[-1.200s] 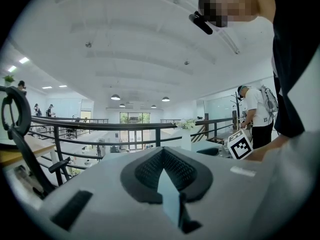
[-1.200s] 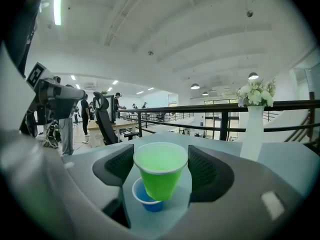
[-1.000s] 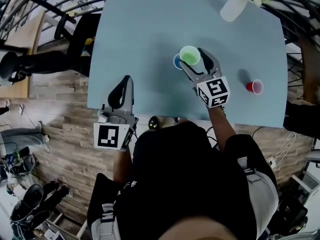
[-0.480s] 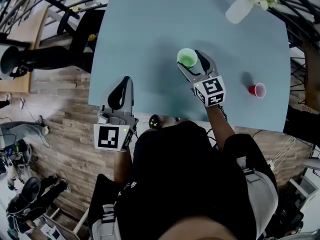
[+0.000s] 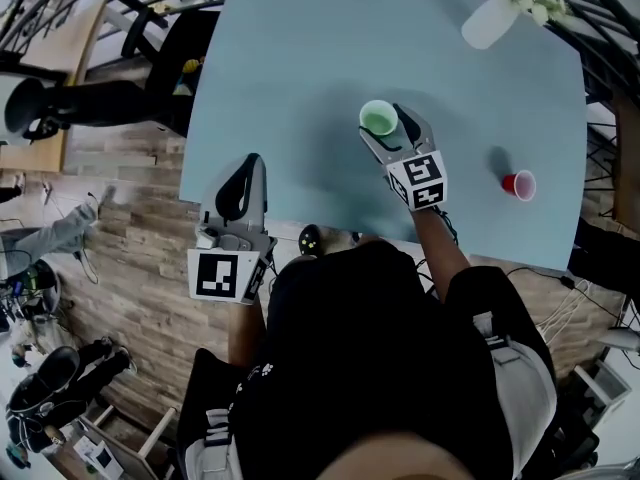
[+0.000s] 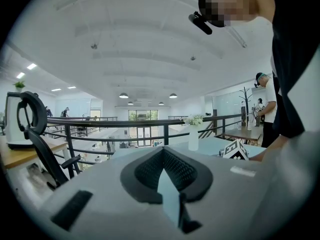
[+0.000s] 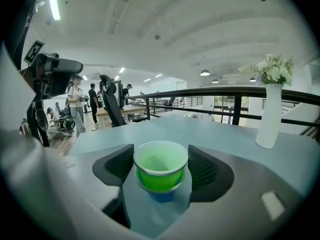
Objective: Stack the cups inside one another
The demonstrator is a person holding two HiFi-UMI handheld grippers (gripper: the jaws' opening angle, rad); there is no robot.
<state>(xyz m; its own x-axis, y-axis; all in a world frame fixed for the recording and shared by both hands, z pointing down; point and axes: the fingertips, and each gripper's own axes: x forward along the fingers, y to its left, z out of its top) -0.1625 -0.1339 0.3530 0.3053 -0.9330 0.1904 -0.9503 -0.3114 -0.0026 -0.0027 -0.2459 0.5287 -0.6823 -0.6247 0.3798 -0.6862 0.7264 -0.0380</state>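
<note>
A green cup (image 5: 378, 119) stands on the pale blue table (image 5: 300, 58), nested in a blue cup (image 7: 161, 196) whose base shows only in the right gripper view. My right gripper (image 5: 385, 128) is shut on the green cup (image 7: 160, 170), with one pad on each side of its rim. Off to the right, a small red cup (image 5: 518, 184) stands alone. My left gripper (image 5: 251, 164) hovers at the table's near left edge, shut and holding nothing. In the left gripper view its pads (image 6: 145, 171) meet at the tip.
A white vase (image 5: 492, 20) with white flowers stands at the table's far right corner. A black railing runs behind the table. Wooden floor, office chairs and other people lie to the left, beyond the table's edge.
The right gripper has brought the green cup left and down onto the blue cup, which no longer shows beside it in the head view. The left gripper has stayed still.
</note>
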